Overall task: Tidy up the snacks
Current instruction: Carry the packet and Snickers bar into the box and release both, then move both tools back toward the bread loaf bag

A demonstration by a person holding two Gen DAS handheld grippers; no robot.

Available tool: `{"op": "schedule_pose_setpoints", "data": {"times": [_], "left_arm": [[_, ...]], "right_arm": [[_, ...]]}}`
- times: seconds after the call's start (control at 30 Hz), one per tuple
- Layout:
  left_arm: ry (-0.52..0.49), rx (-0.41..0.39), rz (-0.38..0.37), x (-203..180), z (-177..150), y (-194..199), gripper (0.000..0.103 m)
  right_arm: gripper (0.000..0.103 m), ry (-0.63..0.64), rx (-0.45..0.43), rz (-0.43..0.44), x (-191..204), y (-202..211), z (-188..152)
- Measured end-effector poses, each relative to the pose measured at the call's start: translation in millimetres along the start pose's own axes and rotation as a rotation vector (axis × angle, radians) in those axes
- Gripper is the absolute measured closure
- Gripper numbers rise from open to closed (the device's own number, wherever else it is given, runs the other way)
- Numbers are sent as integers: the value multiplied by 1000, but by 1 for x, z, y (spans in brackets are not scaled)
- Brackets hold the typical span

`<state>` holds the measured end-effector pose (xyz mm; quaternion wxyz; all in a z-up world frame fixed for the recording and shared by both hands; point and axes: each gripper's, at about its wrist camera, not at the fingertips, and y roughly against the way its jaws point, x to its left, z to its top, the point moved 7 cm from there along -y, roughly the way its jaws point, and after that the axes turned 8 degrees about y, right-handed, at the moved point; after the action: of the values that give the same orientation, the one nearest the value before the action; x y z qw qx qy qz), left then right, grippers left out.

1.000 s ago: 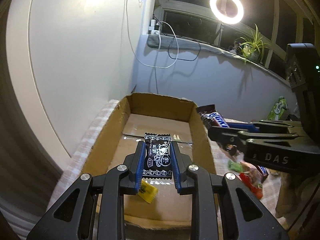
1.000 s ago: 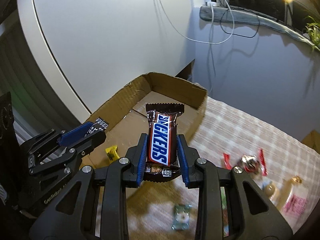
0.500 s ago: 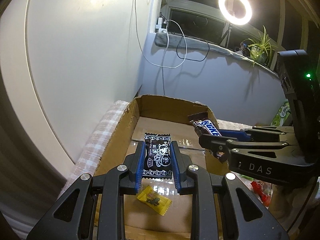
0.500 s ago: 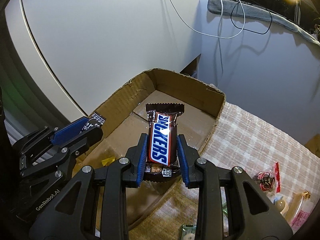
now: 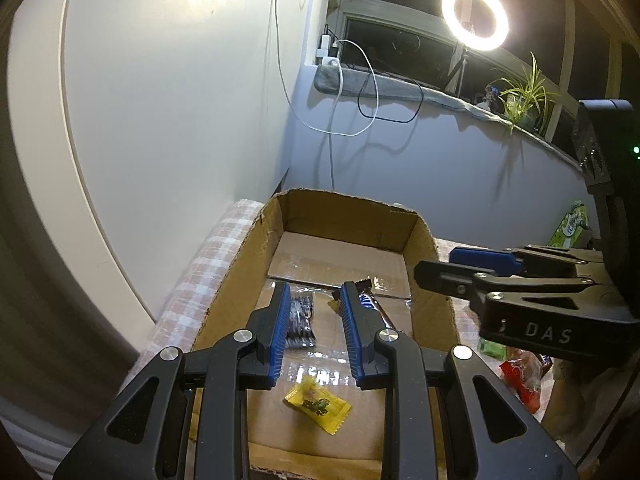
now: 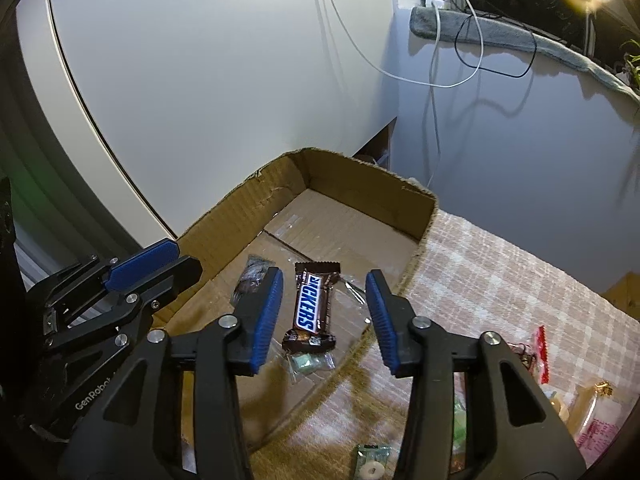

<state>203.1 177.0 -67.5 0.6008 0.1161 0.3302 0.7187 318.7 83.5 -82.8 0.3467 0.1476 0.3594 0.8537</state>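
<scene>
An open cardboard box [image 5: 344, 216] [image 6: 360, 188] lies on a checked cloth. My right gripper [image 6: 325, 280] hangs over the box and its jaws are opening. The Snickers bar [image 6: 310, 306] [image 5: 374, 304] lies flat on the box floor below the gap, clear of both pads. My left gripper [image 5: 315, 290] [image 6: 172, 260] is open over the box's left side with nothing between its fingers. The black snack packet [image 5: 300, 320] [image 6: 252, 274] lies on the floor beside its left finger. A yellow candy [image 5: 318, 402] and a small green one [image 6: 310, 362] also lie in the box.
Several loose snacks lie on the checked cloth [image 6: 500, 280] right of the box, among them a red packet [image 6: 540, 352] and a green candy [image 6: 372, 464]. A white wall stands close behind and to the left of the box. Cables hang from the sill.
Both grippers have let go: the black packet and the Snickers bar, held above the box before, now lie on its floor. The right jaws stand much wider.
</scene>
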Motion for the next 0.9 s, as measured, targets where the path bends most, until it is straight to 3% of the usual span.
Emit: {"op": "schedule_pose_setpoints", "data": {"times": [0.13,0.47,0.5,0.57,0.67,0.8,0.9], "left_arm": [[-1,-10,-8,-4,1,7,75],[-3,-35,-46,-23,-2,31,75],[-5,-36,-51,-26,-3,33,75],[-8,-34,-67,-33,-5,36,75],[-17,-27,-90,-45,-10,39,74],[-29,-17,-136,-66,-18,41,59],[-47,0,-165,-81,-26,42,58]], "right_arm": [[48,-11,-22,-8,-7,16,-4],[46,-64,-68,-68,-43,74,-34],[44,-71,-70,-75,-48,79,-38],[23,-91,-78,-99,-61,94,-48],[21,-114,-90,-144,-81,115,-62],[20,-157,-72,-205,-109,137,-87],[8,-183,-57,-249,-128,148,-105]]}}
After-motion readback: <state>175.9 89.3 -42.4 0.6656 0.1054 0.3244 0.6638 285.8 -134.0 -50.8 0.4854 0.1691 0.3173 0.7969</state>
